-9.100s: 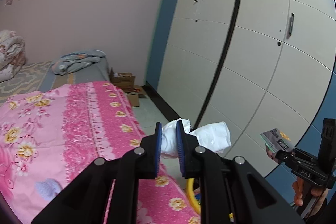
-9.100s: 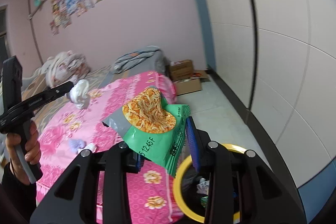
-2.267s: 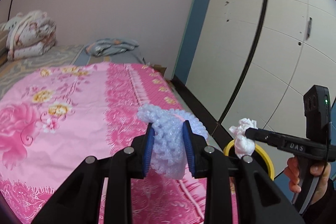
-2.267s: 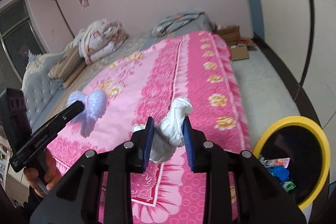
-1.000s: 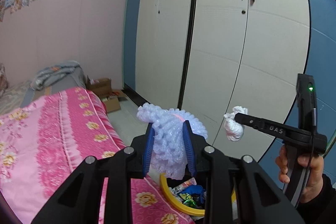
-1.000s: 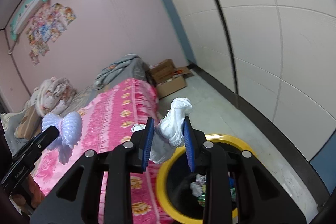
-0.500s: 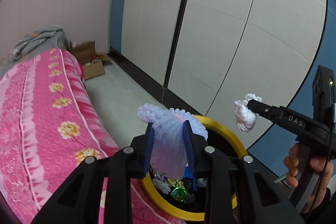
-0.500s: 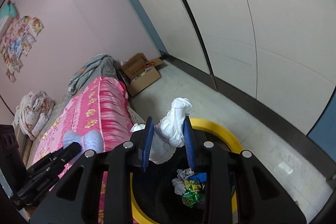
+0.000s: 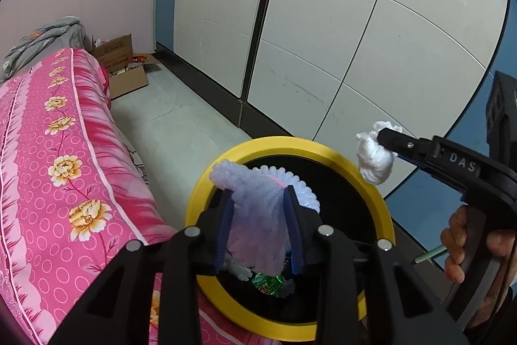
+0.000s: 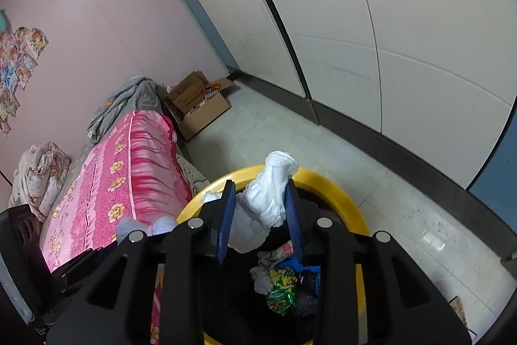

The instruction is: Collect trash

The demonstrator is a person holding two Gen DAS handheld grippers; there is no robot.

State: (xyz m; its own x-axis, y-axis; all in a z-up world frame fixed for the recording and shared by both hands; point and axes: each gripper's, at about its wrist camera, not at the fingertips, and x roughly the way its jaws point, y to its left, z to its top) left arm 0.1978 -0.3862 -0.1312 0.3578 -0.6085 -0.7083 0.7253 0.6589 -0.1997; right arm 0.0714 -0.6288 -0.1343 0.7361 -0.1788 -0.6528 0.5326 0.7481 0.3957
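Left wrist view: left gripper (image 9: 258, 225) opening, pale lilac foam netting (image 9: 258, 215) between jaws, above yellow-rimmed bin (image 9: 326, 151). Right gripper (image 10: 258, 215) opening around crumpled white tissue (image 10: 269, 193).

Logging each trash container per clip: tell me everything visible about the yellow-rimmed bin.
The bin is round, with a broad glossy yellow rim, plastic by the look, and a black inside. It stands upright on the pale tiled floor, close against the pink floral bedspread. Inside lie crumpled wrappers, green, blue and white. The left gripper with lilac foam netting and the right gripper with a white tissue wad are above its opening.
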